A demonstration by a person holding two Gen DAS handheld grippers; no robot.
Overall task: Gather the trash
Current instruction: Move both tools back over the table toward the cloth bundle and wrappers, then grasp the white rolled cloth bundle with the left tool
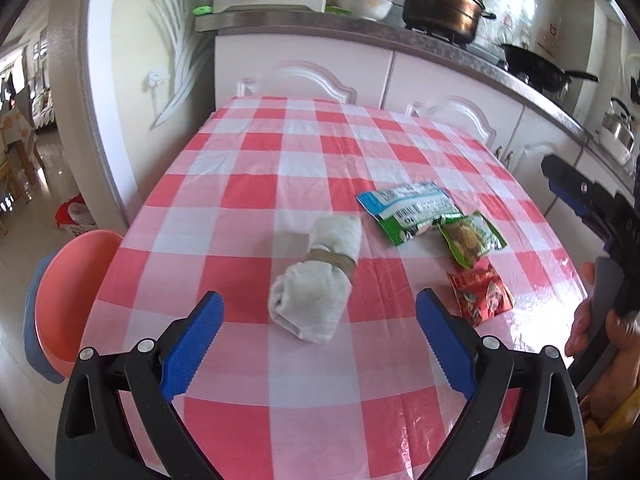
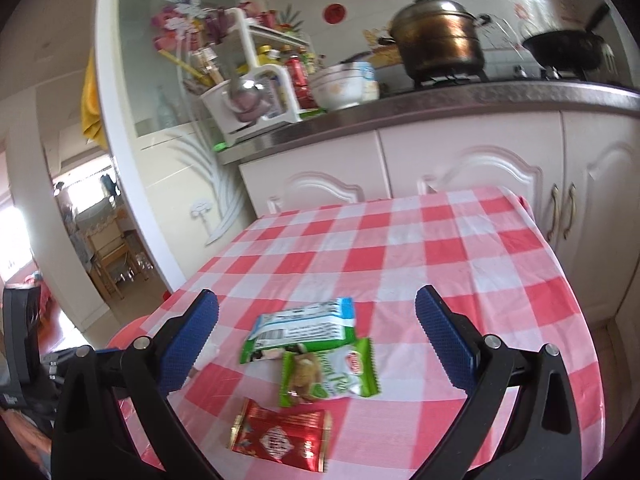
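Observation:
Three snack wrappers lie on the red-and-white checked table (image 1: 280,152): a blue-green one (image 1: 408,210) (image 2: 300,328), a green one (image 1: 472,238) (image 2: 330,372) and a red one (image 1: 480,294) (image 2: 280,434). A rolled white cloth (image 1: 316,280) with a tan band lies left of them. My left gripper (image 1: 320,320) is open, just short of the cloth. My right gripper (image 2: 316,320) is open above the wrappers, holding nothing. In the left wrist view the right gripper (image 1: 576,196) shows at the right edge, held by a hand (image 1: 580,320).
A pink basin (image 1: 68,296) sits on a blue stool below the table's left edge. White cabinets (image 2: 460,160) and a counter with a bronze pot (image 2: 436,38), a black wok (image 2: 564,48), bowls (image 2: 340,84) and a rack stand behind the table. A doorway opens at the left.

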